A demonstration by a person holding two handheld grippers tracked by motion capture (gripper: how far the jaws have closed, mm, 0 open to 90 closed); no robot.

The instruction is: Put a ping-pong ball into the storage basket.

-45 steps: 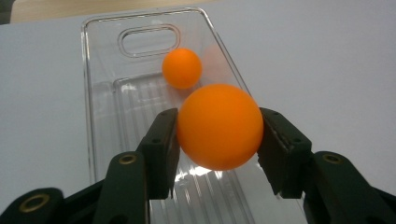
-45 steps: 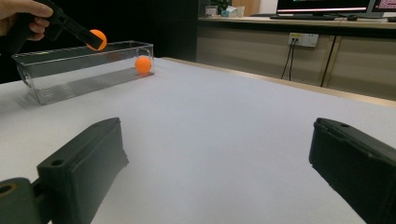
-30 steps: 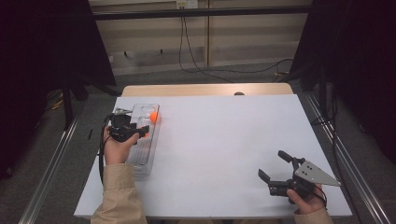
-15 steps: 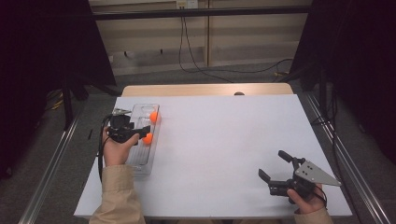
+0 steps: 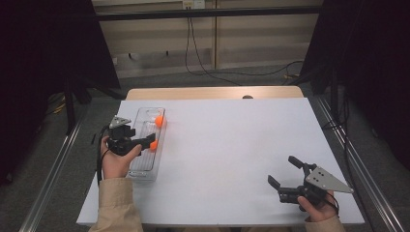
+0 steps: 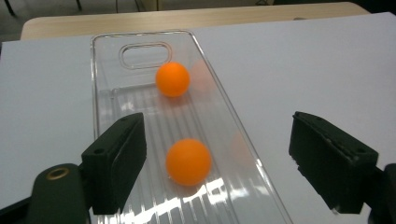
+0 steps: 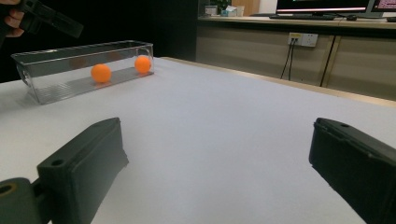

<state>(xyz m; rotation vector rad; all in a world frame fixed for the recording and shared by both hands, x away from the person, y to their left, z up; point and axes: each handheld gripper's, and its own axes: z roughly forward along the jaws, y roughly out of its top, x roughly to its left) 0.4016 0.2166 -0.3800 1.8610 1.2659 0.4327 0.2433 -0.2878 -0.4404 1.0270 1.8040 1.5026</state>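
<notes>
A clear plastic tray (image 5: 141, 166) lies along the white table's left side. Two orange balls rest in it, one near the far end (image 5: 159, 121) and one at mid-length (image 5: 153, 145). My left gripper (image 5: 141, 137) hovers over the tray, and its jaws have just been opening. In the left gripper view it (image 6: 215, 135) stands open above the nearer ball (image 6: 188, 161), with the pads clear of it; the far ball (image 6: 173, 79) lies beyond. My right gripper (image 5: 280, 169) is open over the near right of the table, with nothing between its fingers.
The white table (image 5: 232, 145) stretches bare between the tray and the right gripper. In the right gripper view the tray (image 7: 51, 88) stands far off at upper left. Beyond the table's wooden far edge (image 5: 212, 92) are cables on the floor and a wall.
The left gripper opened and drew back slightly toward the person. The second orange ball, hidden at the gripper a second ago, now lies in the tray.
</notes>
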